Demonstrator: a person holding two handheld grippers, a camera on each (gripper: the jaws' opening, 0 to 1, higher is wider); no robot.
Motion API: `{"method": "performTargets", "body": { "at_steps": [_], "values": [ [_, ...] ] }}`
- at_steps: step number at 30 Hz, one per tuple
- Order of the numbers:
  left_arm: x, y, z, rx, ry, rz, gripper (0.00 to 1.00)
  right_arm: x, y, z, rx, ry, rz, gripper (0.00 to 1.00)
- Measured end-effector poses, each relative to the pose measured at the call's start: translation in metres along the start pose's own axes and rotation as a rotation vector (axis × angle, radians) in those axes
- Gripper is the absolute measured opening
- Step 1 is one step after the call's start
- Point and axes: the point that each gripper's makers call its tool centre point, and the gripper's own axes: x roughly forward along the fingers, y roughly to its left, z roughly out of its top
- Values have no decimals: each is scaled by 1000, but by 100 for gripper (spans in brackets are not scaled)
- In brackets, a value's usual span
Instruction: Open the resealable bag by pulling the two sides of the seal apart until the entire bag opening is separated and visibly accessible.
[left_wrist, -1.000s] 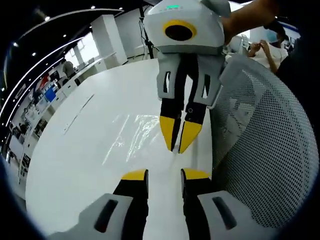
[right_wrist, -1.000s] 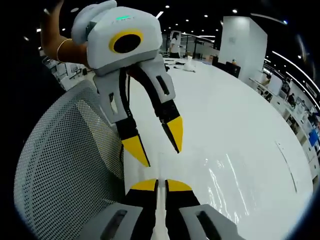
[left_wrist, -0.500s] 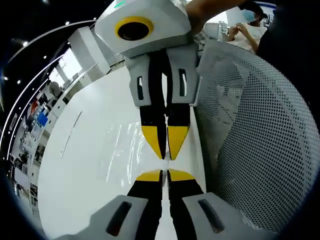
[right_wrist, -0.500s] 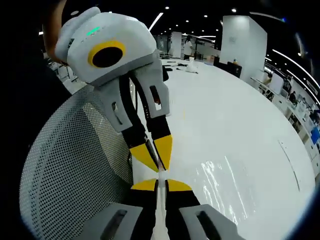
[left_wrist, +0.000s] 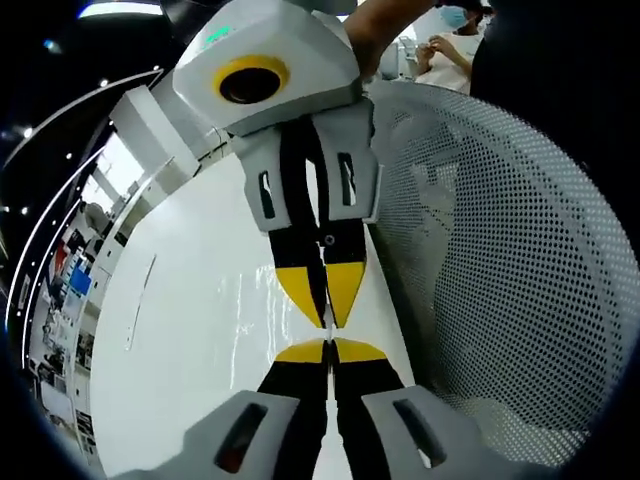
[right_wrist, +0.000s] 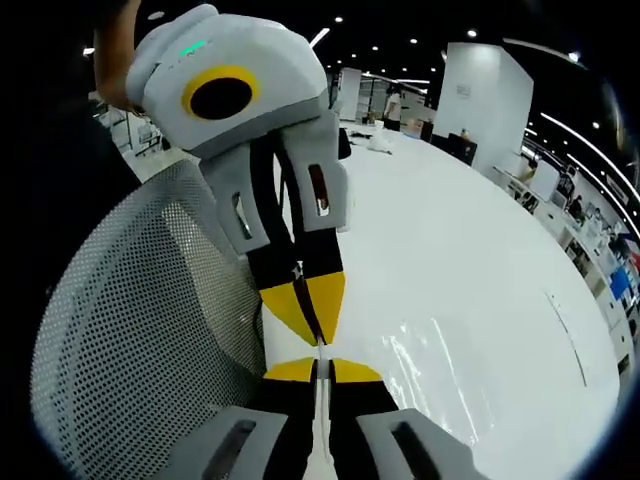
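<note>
The clear resealable bag (left_wrist: 238, 322) lies flat on the white table (left_wrist: 165, 390), showing mostly as glints. In the left gripper view my left gripper (left_wrist: 327, 349) rises from the bottom, shut on a thin edge of the bag. My right gripper (left_wrist: 327, 316) comes down from above, also shut, its yellow tips almost touching the left's. In the right gripper view the bag (right_wrist: 445, 352) spreads to the right. My right gripper (right_wrist: 319, 369) pinches a thin pale strip of it there, and the left gripper (right_wrist: 318, 336) meets it tip to tip.
A grey mesh chair back (left_wrist: 500, 280) stands close beside the grippers, at the table's edge; it is the chair back (right_wrist: 140, 320) on the left in the right gripper view. Wide bare table (right_wrist: 450, 230) stretches beyond. A person (left_wrist: 448, 30) stands behind the chair.
My left gripper, open a second ago, has shut on the bag's edge. The two grippers have drawn together until their tips nearly touch.
</note>
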Motion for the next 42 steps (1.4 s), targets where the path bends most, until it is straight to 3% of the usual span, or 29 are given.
{"method": "performTargets", "body": {
  "at_steps": [6,20,22,23,32,42],
  "values": [
    [0,-2,-2,-36,29,-14,0,3,2,0,-86,49,-8,0],
    [8,-1,0,16,60,-8,0,4,0,-1,-113,63,-3,0],
    [9,1,1,16,53,5,0,3,-1,-2,-115,64,-7,0],
    [8,6,3,-10,44,47,0,1,-3,-2,-115,61,-18,0],
    [5,2,3,24,55,60,0,-3,-4,-6,-87,43,-7,0],
    [-1,3,-2,-18,49,62,0,-5,-5,-15,-75,55,-10,0]
  ]
}}
